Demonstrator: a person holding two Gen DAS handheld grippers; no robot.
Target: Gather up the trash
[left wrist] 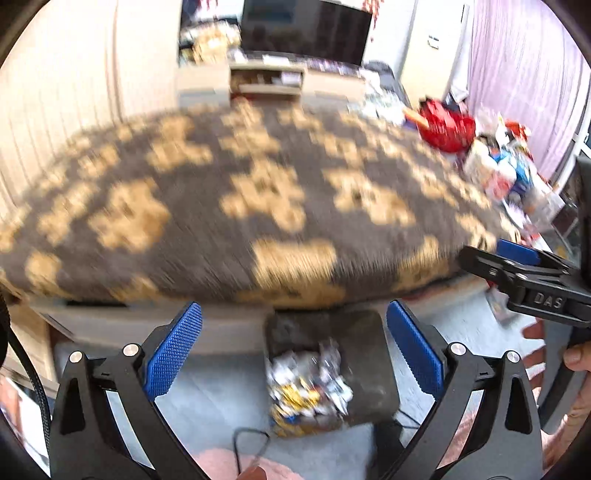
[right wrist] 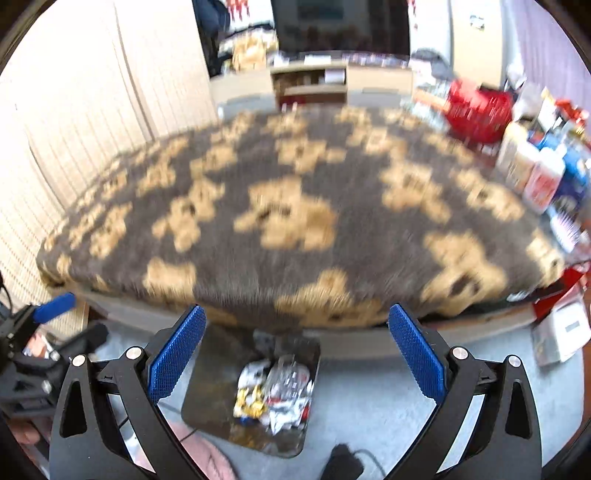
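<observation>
- the left gripper (left wrist: pixel 294 345) has its jaws spread wide, the blue ribbed pads (left wrist: pixel 173 350) far apart with nothing between them.
- the right gripper (right wrist: pixel 297 349) stands just as wide, its blue pads (right wrist: pixel 415 354) clear of everything and holding nothing.
- in the left wrist view the right gripper shows again at the right edge as a black frame with a blue pad, and fingers of a hand (left wrist: pixel 578 356) curl round its handle.
- in the right wrist view the left gripper shows at the left edge, a blue pad tip above black linkage.
- below and between both pairs of jaws sits a dark bin (left wrist: pixel 365 365) on the pale floor (right wrist: pixel 388 398), close against the foot of the bed.
- the trash (left wrist: pixel 308 387) lies inside that bin: a heap of crumpled wrappers, white, silver and yellow with bits of red and blue; neither gripper touches it.
- a thin dark cable (left wrist: pixel 251 439) loops over the floor just in front of the bin.
- beyond the bin spreads the bed (right wrist: pixel 295 221), covered by a grey-brown blanket with tan bear shapes, much blurred.
- to the right of the bed is a clutter of boxes and packets (right wrist: pixel 543 177), with a red bag (right wrist: pixel 476 110) further back.
- at the far end stands a low shelf unit (right wrist: pixel 314 83) with a dark screen (left wrist: pixel 306 31) above it.
- a pale ribbed wall (right wrist: pixel 74 129) runs along the left, and a lilac curtain (left wrist: pixel 524 74) hangs at the right.
</observation>
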